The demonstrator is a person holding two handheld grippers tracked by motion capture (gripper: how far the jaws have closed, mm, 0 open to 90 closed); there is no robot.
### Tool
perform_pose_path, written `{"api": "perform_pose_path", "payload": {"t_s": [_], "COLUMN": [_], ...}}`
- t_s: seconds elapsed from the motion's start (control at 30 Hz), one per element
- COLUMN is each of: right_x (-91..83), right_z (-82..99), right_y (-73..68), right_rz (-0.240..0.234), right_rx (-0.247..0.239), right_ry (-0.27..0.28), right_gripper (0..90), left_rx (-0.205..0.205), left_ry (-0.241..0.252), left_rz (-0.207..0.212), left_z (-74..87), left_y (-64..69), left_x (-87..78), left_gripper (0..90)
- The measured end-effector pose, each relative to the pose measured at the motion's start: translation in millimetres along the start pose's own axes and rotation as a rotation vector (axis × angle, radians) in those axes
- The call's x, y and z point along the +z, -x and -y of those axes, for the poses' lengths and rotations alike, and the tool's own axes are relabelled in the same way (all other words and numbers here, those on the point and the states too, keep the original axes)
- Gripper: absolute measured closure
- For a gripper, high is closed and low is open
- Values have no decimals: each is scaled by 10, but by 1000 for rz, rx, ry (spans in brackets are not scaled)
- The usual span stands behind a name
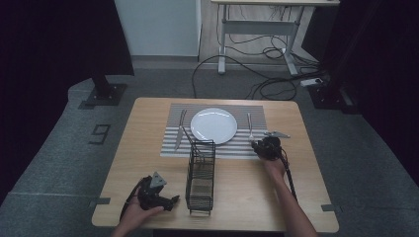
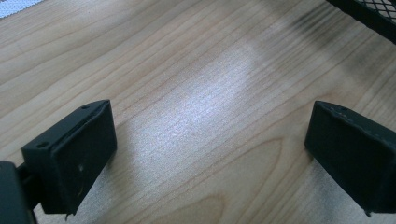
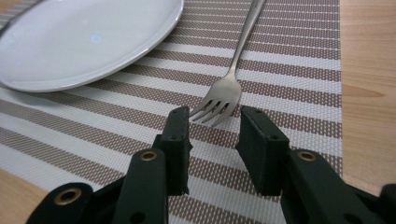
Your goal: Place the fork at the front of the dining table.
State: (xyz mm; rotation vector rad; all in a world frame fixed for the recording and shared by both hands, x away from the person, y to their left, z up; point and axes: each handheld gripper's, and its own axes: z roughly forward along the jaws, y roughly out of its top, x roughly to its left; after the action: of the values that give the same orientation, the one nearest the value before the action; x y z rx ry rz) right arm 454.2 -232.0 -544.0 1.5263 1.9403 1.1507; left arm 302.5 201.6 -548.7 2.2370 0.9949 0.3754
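Note:
A metal fork [image 3: 233, 70] lies on the striped placemat [image 3: 289, 74], right of the white plate [image 3: 84, 42]. My right gripper [image 3: 214, 117] is open, low over the mat, and the fork's tines reach just up to its fingertips with nothing clamped. In the high view the right gripper [image 1: 258, 145] sits at the near end of the fork [image 1: 250, 126], beside the plate [image 1: 213, 126]. A knife [image 1: 179, 132] lies left of the plate. My left gripper [image 2: 210, 140] is wide open over bare wood, at the table's near left [image 1: 170, 201].
A black wire basket [image 1: 200, 175] stands mid-table between the two grippers, and its corner [image 2: 369, 14] shows beside the left gripper. A thin metal handle [image 1: 187, 134] leans out of its far end. Beyond the table are desk legs, floor cables [image 1: 267, 84] and black stands.

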Motion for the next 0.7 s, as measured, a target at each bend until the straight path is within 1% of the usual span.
{"api": "perform_pose_path", "payload": {"t_s": [0.07, 0.1, 0.2, 0.27, 0.37, 0.43, 0.53, 0.63, 0.7], "right_x": [-64, -97, -219, -300, -412, -483, -592, -691, -765], "right_z": [18, 18, 30, 37, 68, 102, 158, 223, 272], "right_y": [-7, -14, -36, -45, -53, -47, -35, -38, -38], "right_rz": [-25, -36, -66, -87, -96, -112, -119, -104, -104], "right_rx": [4, 4, -6, -8, -24, -28, -39, -64, -74], "right_ry": [20, 16, 38, 39, 29, 23, 21, 2, 6], "right_gripper": [589, 566, 526, 495, 455, 448, 446, 445, 445], "left_rx": [0, 0, -1, 0, -1, -1, -1, -1, -1], "left_ry": [0, 0, 0, 0, 0, 1, 1, 1, 1], "left_rz": [0, 0, 0, 0, 0, 0, 0, 0, 0], "left_z": [0, 0, 2, 2, 2, 2, 2, 2, 2], "left_y": [1, 1, 1, 1, 1, 1, 1, 1, 1], "left_x": [0, 0, -2, -2, -2, -2, -2, -2, -2], "left_gripper": [20, 21, 22, 22, 22, 22, 22, 22, 22]}}
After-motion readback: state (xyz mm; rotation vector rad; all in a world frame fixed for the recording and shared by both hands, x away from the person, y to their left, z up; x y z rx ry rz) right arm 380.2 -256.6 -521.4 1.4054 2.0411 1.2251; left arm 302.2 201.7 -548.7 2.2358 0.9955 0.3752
